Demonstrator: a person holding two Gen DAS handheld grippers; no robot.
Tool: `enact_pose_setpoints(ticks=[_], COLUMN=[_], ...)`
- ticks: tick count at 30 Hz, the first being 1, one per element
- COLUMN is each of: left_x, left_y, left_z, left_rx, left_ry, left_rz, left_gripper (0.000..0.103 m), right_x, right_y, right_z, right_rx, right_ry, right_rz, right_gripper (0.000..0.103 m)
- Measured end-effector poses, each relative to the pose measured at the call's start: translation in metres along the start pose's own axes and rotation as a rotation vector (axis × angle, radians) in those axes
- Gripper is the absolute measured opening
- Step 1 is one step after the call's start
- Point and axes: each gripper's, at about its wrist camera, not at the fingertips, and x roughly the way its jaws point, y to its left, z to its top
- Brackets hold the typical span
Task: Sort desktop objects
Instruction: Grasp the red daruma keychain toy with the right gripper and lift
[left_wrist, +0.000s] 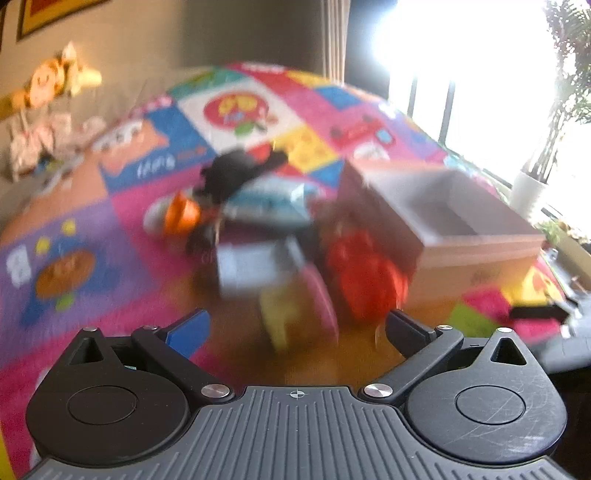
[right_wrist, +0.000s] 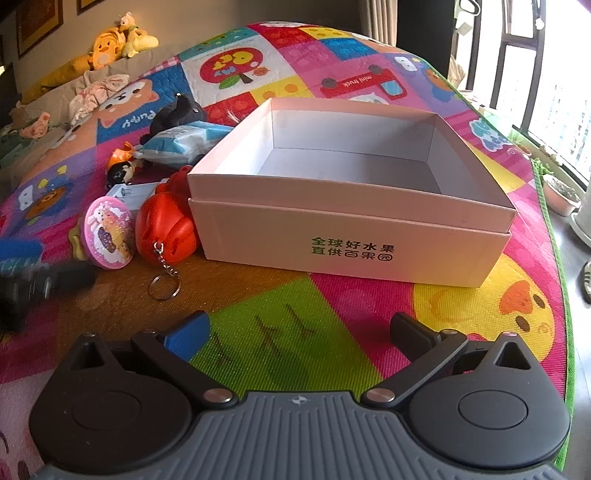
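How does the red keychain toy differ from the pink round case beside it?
The red toy is lumpy, plain red, and trails a metal key ring; the pink round case is a flat disc with cartoon art, standing tilted. Both lie on the mat left of the white box.

Box (right_wrist: 351, 240) front bore green print "全球好水果 直供百果园". Play mat (right_wrist: 280, 332) carried "Puppy" and "mini truck", seen upside down.

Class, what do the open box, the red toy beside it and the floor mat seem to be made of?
Open box: likely matte cardboard, with thin folded walls and printed lettering.
Red toy: probably glossy plastic or rubber; it shows highlights and carries a metal keyring.
Floor mat: apparently textured foam with printed pictures.
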Motion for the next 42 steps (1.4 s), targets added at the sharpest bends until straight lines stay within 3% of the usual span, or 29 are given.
enact_pose_setpoints(ticks=[4, 8, 10, 11, 13, 16, 19, 23, 26, 30, 37, 38, 40, 42], left_x=[0.016, 0.011, 0.007, 0.006, 0.003, 0.001, -0.006, -0.009, -0.009, -0.01, -0.009, -0.009, -0.009, -0.008], left_y=[0.007, 0.038, 0.056, 0.061, 0.074, 0.09, 0.101, 0.101, 0.1, 0.106, 0.108, 0.108, 0.108, 0.107], left_z=[0.008, 0.001, -0.007, -0.008, -0.015, -0.024, -0.03, -0.035, -0.037, -0.039, -0.039, -0.039, -0.039, -0.039], left_rx=[0.034, -0.021, -0.055, -0.064, -0.096, -0.178, -0.248, -0.26, -0.27, -0.305, -0.319, -0.32, -0.318, -0.315], left_ry=[-0.01, -0.011, -0.015, -0.018, -0.01, 0.016, 0.005, -0.005, -0.004, -0.007, -0.004, -0.004, -0.003, -0.001], left_rz=[0.15, 0.215, 0.274, 0.303, 0.339, 0.319, 0.255, 0.211, 0.191, 0.167, 0.163, 0.165, 0.166, 0.171], left_gripper=[0.103, 0.103, 0.103, 0.103, 0.103, 0.103, 0.103, 0.103, 0.103, 0.103, 0.103, 0.103, 0.103, 0.103], right_x=[-0.005, -0.032, -0.042, -0.045, -0.045, -0.035, -0.011, 0.019, 0.037, 0.043, -0.022, -0.037, -0.063, -0.081], right_y=[0.004, 0.028, 0.049, 0.062, 0.086, 0.113, 0.137, 0.148, 0.149, 0.146, 0.106, 0.093, 0.068, 0.037], right_z=[-0.003, -0.011, -0.013, -0.014, -0.012, -0.003, 0.011, 0.035, 0.048, 0.055, 0.025, 0.024, 0.027, 0.038], right_rx=[-0.018, -0.169, -0.295, -0.368, -0.475, -0.543, -0.582, -0.568, -0.568, -0.551, -0.521, -0.485, -0.408, -0.3], right_ry=[-0.019, -0.186, -0.281, -0.326, -0.364, -0.36, -0.339, -0.287, -0.251, -0.19, -0.115, -0.122, -0.193, -0.297], right_rz=[0.02, 0.006, -0.022, -0.029, -0.021, -0.01, -0.071, -0.153, -0.169, -0.128, 0.132, 0.17, 0.167, 0.068], right_gripper=[0.103, 0.103, 0.095, 0.086, 0.078, 0.07, 0.067, 0.067, 0.066, 0.058, 0.056, 0.057, 0.069, 0.092])
